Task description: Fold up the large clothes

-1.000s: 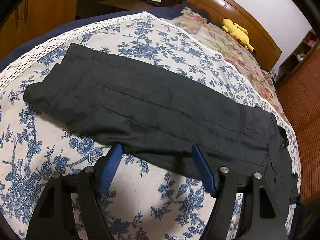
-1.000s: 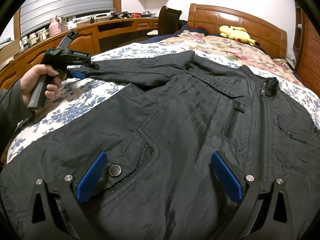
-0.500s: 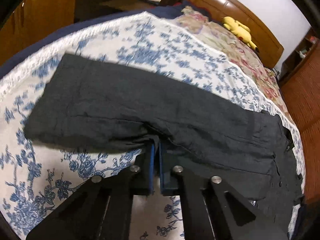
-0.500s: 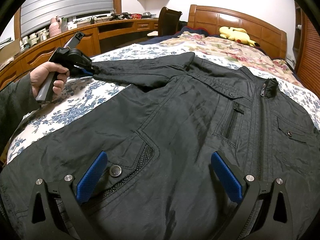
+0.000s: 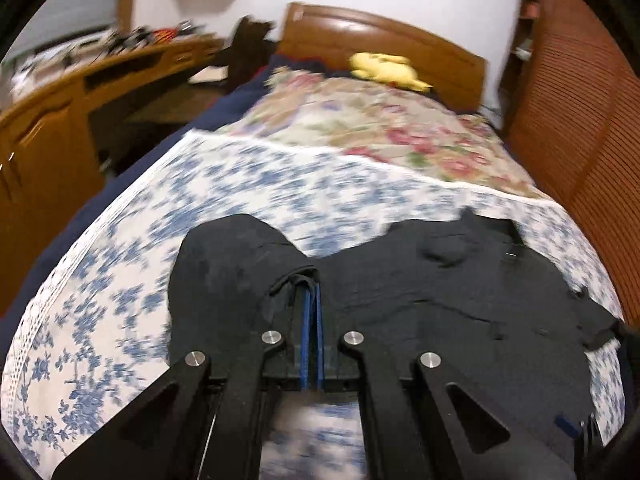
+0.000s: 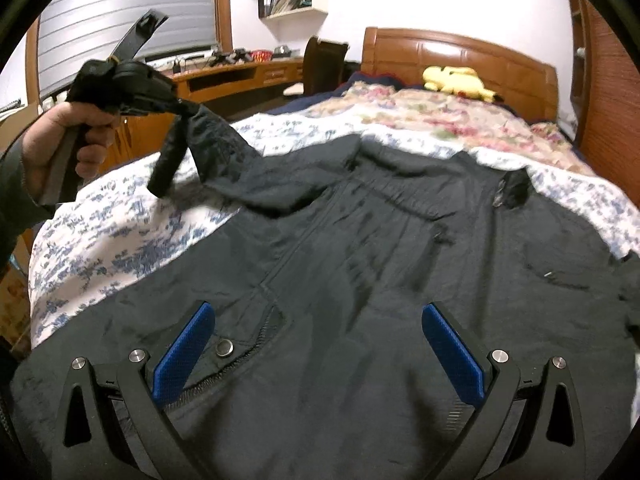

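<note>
A large black jacket (image 6: 380, 280) lies front up on the bed, its zip running toward the headboard. My left gripper (image 5: 311, 296) is shut on the jacket's sleeve (image 5: 224, 276), which drapes around its blue pads. In the right wrist view the left gripper (image 6: 182, 106) holds the sleeve (image 6: 216, 144) lifted off the bed, the cuff end hanging down. My right gripper (image 6: 320, 344) is open low over the jacket's lower front, beside the pocket snap (image 6: 224, 347), with fabric under the fingers but nothing pinched.
The bed has a blue-flowered cover (image 6: 120, 240) and a rose-patterned quilt (image 6: 420, 108). A yellow plush toy (image 6: 456, 78) sits by the wooden headboard (image 6: 460, 52). A wooden desk (image 6: 240, 76) runs along the left; a slatted wooden wall (image 5: 580, 120) stands on the right.
My left gripper closed on the sleeve edge and then lifted it up off the bed, swinging toward the jacket body. The right gripper stayed open and shifted only slightly.
</note>
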